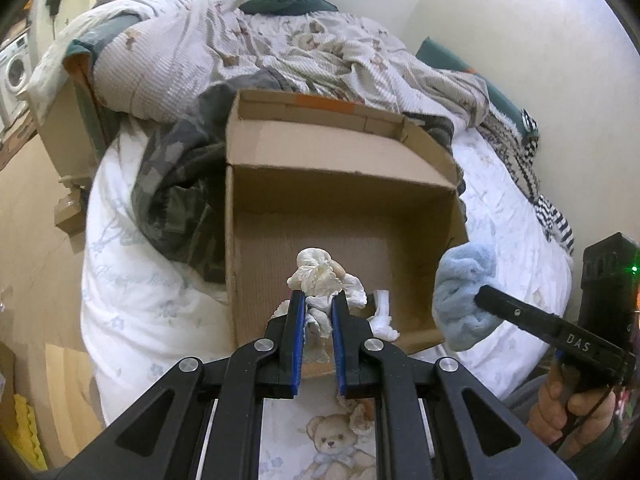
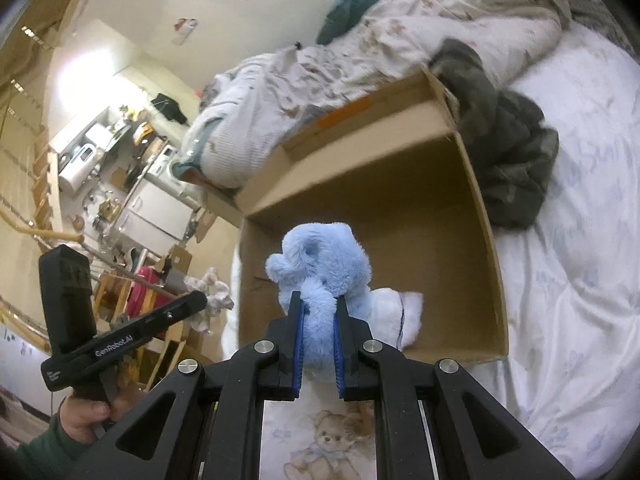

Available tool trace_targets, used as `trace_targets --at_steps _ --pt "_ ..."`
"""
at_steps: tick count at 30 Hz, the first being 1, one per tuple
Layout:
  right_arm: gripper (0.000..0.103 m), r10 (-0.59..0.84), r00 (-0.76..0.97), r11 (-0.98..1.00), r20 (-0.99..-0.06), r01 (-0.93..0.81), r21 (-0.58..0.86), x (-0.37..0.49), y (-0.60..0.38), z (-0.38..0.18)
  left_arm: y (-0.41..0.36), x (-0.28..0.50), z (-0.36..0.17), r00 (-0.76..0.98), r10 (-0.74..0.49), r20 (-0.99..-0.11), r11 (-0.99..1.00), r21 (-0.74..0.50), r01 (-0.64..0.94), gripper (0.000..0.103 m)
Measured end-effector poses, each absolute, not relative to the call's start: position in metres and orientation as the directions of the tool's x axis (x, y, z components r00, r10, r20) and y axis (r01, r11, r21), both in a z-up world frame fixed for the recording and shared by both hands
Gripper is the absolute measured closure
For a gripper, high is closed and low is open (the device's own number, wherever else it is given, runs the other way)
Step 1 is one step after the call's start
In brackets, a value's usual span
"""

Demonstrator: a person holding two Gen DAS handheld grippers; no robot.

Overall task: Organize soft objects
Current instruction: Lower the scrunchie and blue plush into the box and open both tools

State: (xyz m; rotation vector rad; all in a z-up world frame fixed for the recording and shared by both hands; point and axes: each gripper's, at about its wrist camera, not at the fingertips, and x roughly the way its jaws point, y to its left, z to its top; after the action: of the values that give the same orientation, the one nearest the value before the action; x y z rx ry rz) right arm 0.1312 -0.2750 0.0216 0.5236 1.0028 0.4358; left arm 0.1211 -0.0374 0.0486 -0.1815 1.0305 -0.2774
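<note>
An open cardboard box (image 1: 344, 196) (image 2: 476, 184) lies on the bed. My left gripper (image 1: 319, 298) is shut on a crumpled white soft toy (image 1: 320, 276), held over the box's near edge. My right gripper (image 2: 319, 298) is shut on a fluffy light-blue plush (image 2: 320, 256) (image 1: 464, 292), also held at the box's near side. A white sock-like cloth (image 2: 396, 308) (image 1: 382, 316) lies inside the box near its front wall. In the right wrist view, the left gripper's body (image 2: 120, 340) and the hand holding it show at the lower left, with the white toy (image 2: 212, 300) at its tip.
A dark grey blanket (image 1: 180, 196) (image 2: 508, 160) is bunched beside the box. A pale patterned quilt (image 1: 240, 52) is heaped behind it. The white bedsheet (image 2: 580, 280) spreads to the right. Off the bed's left side are the floor, shelves and a washing machine (image 1: 14, 72).
</note>
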Motion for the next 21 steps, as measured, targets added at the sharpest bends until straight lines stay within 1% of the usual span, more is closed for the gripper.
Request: trace_targets --at_steps 2,6,12,21 --pt "0.089 0.562 0.451 0.799 -0.693 -0.082 0.595 0.133 -0.275 0.011 -0.04 0.121 0.037 0.486 -0.311 -0.817 0.95 -0.272 0.151 0.091" --pt "0.089 0.546 0.448 0.818 -0.708 -0.105 0.565 0.135 -0.271 0.009 -0.039 0.126 0.021 0.479 -0.304 -0.824 0.952 -0.282 0.118 0.091" --pt "0.089 0.538 0.444 0.822 -0.717 -0.088 0.562 0.14 -0.272 0.002 -0.042 0.131 0.011 0.466 -0.282 -0.839 0.959 -0.259 0.113 0.091" --pt "0.089 0.522 0.443 0.836 -0.729 -0.094 0.541 0.138 -0.268 0.001 -0.043 0.133 0.006 0.458 -0.286 -0.842 0.957 -0.272 0.097 0.091"
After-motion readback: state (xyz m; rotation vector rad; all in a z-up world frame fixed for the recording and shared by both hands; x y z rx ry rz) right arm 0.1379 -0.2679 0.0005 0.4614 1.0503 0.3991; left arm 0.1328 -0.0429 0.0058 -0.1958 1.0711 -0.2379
